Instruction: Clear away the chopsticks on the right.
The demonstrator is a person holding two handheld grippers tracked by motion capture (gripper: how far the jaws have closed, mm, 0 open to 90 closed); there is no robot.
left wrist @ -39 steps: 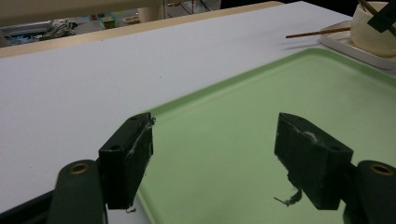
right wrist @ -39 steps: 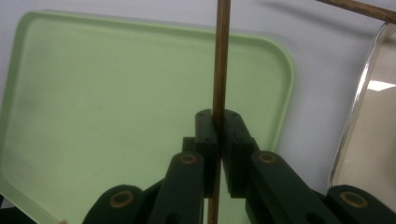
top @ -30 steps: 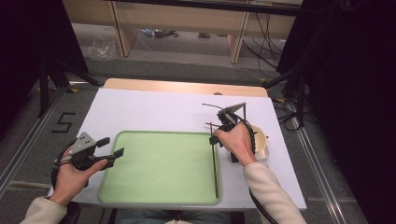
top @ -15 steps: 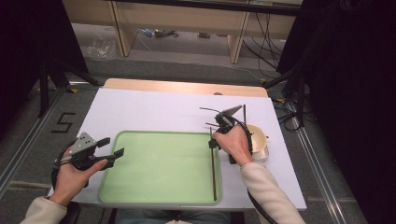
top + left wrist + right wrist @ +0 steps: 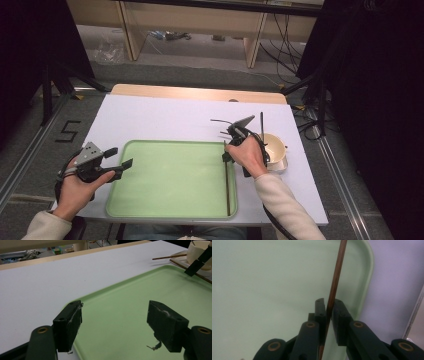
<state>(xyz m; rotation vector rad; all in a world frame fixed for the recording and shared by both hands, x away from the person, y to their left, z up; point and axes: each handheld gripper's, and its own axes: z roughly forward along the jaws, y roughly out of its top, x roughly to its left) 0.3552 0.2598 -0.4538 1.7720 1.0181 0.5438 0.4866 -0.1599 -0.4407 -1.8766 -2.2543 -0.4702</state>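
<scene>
A thin brown chopstick (image 5: pixel 227 185) runs along the right inner side of the green tray (image 5: pixel 170 180). My right gripper (image 5: pixel 225 156) points down at the stick's far end. In the right gripper view the chopstick (image 5: pixel 337 272) passes between the jaws of the right gripper (image 5: pixel 329 301). It rests against one pad, and a thin gap shows at the other, so the jaws stand barely open. My left gripper (image 5: pixel 120 156) stays at the tray's left rim, wide open and empty. The left gripper view shows the left gripper (image 5: pixel 115 315) with bare tray (image 5: pixel 130 297) between its jaws.
A cream cup (image 5: pixel 274 147) on a saucer stands just right of the tray, close to my right hand. Another chopstick (image 5: pixel 261 126) rests by it. The white table cover (image 5: pixel 165 117) stretches behind the tray. Beyond the table are cables and wooden furniture legs.
My right hand has sunk a little with the chopstick, bringing it down onto the tray's right side. The left hand has kept still.
</scene>
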